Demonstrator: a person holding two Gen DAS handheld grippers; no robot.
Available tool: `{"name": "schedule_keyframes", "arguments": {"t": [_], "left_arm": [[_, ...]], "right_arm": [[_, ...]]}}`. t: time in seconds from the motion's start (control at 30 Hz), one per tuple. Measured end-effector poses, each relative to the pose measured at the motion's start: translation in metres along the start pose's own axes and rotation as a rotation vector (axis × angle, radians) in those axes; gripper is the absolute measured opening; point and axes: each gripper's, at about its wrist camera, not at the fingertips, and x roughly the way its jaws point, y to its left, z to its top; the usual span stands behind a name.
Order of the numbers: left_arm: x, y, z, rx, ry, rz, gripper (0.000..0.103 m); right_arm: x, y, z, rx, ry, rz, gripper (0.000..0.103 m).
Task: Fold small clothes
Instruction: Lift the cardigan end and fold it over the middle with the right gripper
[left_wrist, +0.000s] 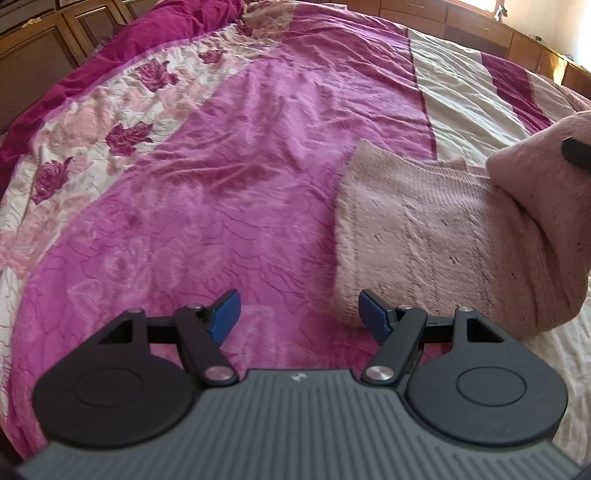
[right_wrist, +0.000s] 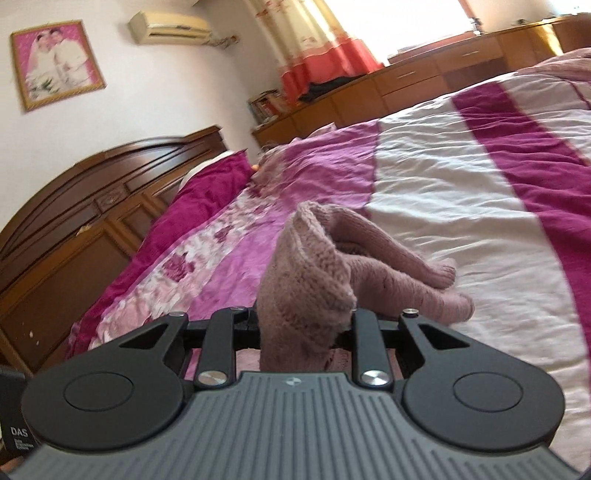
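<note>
Between the right claw (right_wrist: 303, 325) pads, pink knit garment (right_wrist: 306, 280) bunches upward.

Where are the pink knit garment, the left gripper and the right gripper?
pink knit garment (left_wrist: 424, 229): left wrist view, flat part lying on the bed.
left gripper (left_wrist: 300, 314): left wrist view, gap between open blue fingertips.
right gripper (right_wrist: 303, 325): right wrist view, knit fabric pinched between the fingers.

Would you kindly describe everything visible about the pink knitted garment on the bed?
The pink knitted garment looks like soft, dusty-pink wool with ribbed and openwork stitching. One bunched end is raised and pinched in the right gripper; the rest trails down onto the bedspread, partly folded. In the left wrist view it lies just beyond the open left gripper, which holds nothing.
</note>
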Motion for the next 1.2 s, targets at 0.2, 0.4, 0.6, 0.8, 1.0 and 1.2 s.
{"name": "schedule_keyframes", "arguments": {"t": [0.2,0.4,0.6,0.8,1.0,1.2], "left_arm": [[0.002,0.014,-0.002,-0.008,0.001,0.009,0.072],[0.008,0.029,-0.005,-0.036,0.007,-0.003,0.072],[0.01,0.039,-0.007,-0.049,0.006,-0.005,0.072],[0.008,0.048,-0.007,-0.074,-0.002,-0.003,0.072],[0.004,0.049,-0.002,-0.075,-0.017,-0.006,0.072],[-0.001,0.041,0.005,-0.056,-0.042,-0.027,0.072]], "right_arm": [[0.038,0.036,-0.02,-0.074,0.079,0.006,0.027],[0.079,0.059,-0.05,-0.144,0.189,-0.011,0.027],[0.111,0.072,-0.079,-0.218,0.288,-0.039,0.033],[0.115,0.095,-0.087,-0.308,0.316,-0.017,0.053],[0.097,0.109,-0.091,-0.358,0.295,0.018,0.066],[0.06,0.102,-0.086,-0.303,0.24,0.059,0.071]]}}
